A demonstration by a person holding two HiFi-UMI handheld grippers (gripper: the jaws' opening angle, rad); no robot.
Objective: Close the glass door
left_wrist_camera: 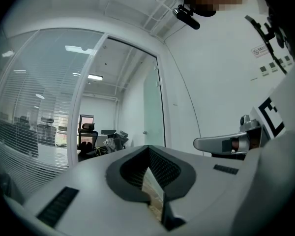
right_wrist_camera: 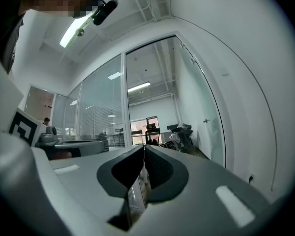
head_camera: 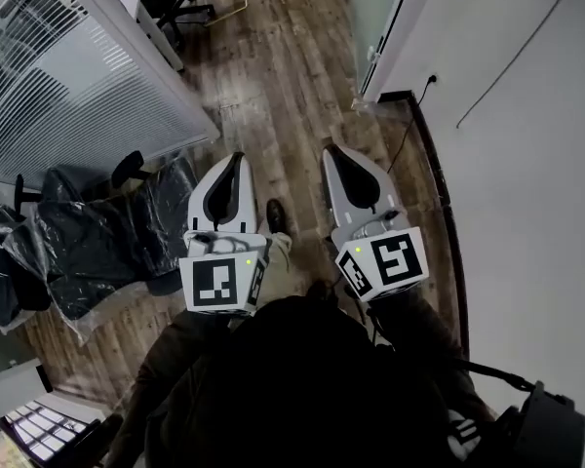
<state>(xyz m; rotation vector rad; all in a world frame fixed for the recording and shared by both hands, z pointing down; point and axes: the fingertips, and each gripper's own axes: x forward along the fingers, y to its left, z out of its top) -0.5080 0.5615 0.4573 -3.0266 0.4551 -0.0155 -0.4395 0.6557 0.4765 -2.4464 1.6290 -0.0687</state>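
Note:
The glass door (head_camera: 373, 6) stands open at the far end of the wood floor, its greenish pane swung back along the white wall. It shows as a frosted pane (left_wrist_camera: 153, 109) in the left gripper view, and with a small handle (right_wrist_camera: 205, 121) in the right gripper view. My left gripper (head_camera: 239, 157) and right gripper (head_camera: 329, 149) are held side by side at waist height, well short of the door. Both are shut with nothing between the jaws (left_wrist_camera: 148, 147) (right_wrist_camera: 143, 146).
A glass partition with blinds (head_camera: 68, 76) runs along the left. Black office chairs wrapped in plastic (head_camera: 88, 232) crowd the floor below it. A white wall (head_camera: 526, 164) with a cable and socket borders the right. Through the doorway, an office room with a chair (left_wrist_camera: 87, 132) shows.

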